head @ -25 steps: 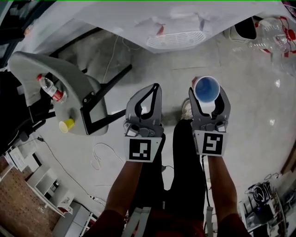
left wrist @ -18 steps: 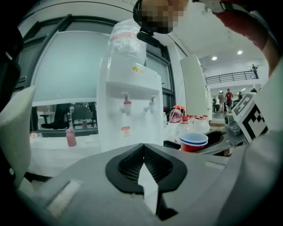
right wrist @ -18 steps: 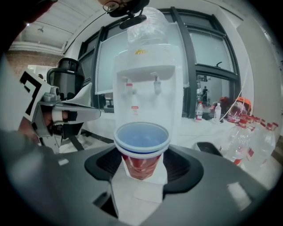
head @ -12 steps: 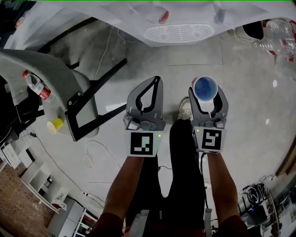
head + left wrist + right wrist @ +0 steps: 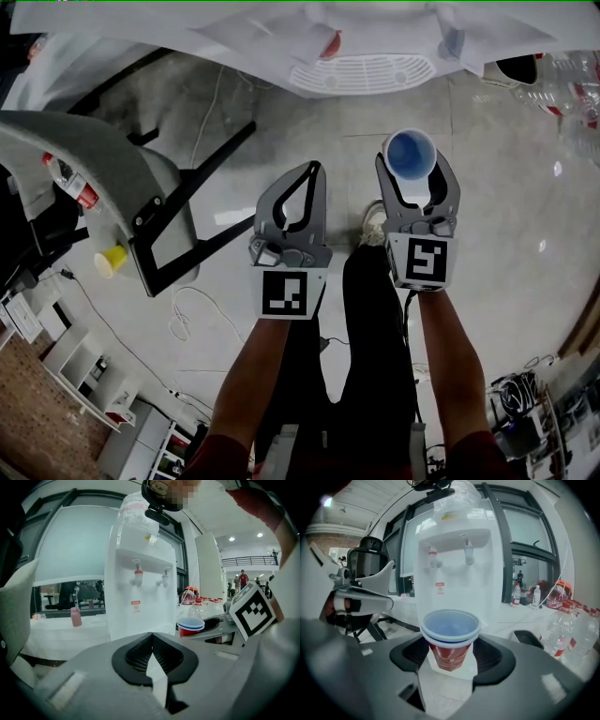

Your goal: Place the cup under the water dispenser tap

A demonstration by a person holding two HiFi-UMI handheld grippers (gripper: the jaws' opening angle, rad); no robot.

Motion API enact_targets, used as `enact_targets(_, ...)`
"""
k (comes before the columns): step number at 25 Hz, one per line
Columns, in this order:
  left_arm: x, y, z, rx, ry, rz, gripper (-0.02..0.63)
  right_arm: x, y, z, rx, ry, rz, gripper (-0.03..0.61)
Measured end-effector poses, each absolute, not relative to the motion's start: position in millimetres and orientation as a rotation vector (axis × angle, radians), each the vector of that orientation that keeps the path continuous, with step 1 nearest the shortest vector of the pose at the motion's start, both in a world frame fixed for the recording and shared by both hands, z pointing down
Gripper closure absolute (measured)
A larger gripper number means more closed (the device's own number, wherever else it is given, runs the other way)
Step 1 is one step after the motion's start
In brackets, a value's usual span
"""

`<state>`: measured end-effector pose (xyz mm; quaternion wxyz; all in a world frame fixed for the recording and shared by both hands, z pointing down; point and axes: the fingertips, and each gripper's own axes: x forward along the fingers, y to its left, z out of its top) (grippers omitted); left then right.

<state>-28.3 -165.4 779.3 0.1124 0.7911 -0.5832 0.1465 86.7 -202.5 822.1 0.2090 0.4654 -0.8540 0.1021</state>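
Pale glossy floor tiles stretch out in front of a white water dispenser (image 5: pixel 454 559), which has a clear jug upended on top, a red tap (image 5: pixel 432 557) and a second tap (image 5: pixel 467 551) side by side, and a slotted drip tray (image 5: pixel 361 73) below them. The right gripper (image 5: pixel 411 173) grips a red cup (image 5: pixel 410 153) by its sides, with the pads pressed against the wall just under the white rim. The cup stands upright. Its inside is blue, and it looks empty. It is held in the air in front of the dispenser, short of the drip tray and lower than the taps, touching neither. The left gripper (image 5: pixel 314 173) is closed with its tips meeting and nothing between them, level with the right one and just beside it. To the left, a grey chair (image 5: pixel 103 178) carries a clear bottle (image 5: pixel 67 183) with a red label and a small yellow cup (image 5: pixel 112 260). Large clear bottles (image 5: pixel 576 630) stand on the floor to the right of the dispenser; I cannot tell whether they hold anything.
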Motion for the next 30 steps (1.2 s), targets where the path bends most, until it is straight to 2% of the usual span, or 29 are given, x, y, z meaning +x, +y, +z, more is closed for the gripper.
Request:
enact_targets(13,-24.3,-170.9,789.8,2.274,-1.706,0.389,0.614,77.1,-294.1,813.8,1.391,-2.401,0.207,0.288)
enact_targets(24,-23.3,-173.5,795.3,2.277,-1.689,0.406,0.614,74.3,-326.7,822.3,1.421,-2.38,0.172,0.287)
enact_targets(30,-22.8,-172.5,799.0,2.291,-1.661,0.437,0.614,72.4,-327.3,825.2,1.431,-2.373,0.186,0.264)
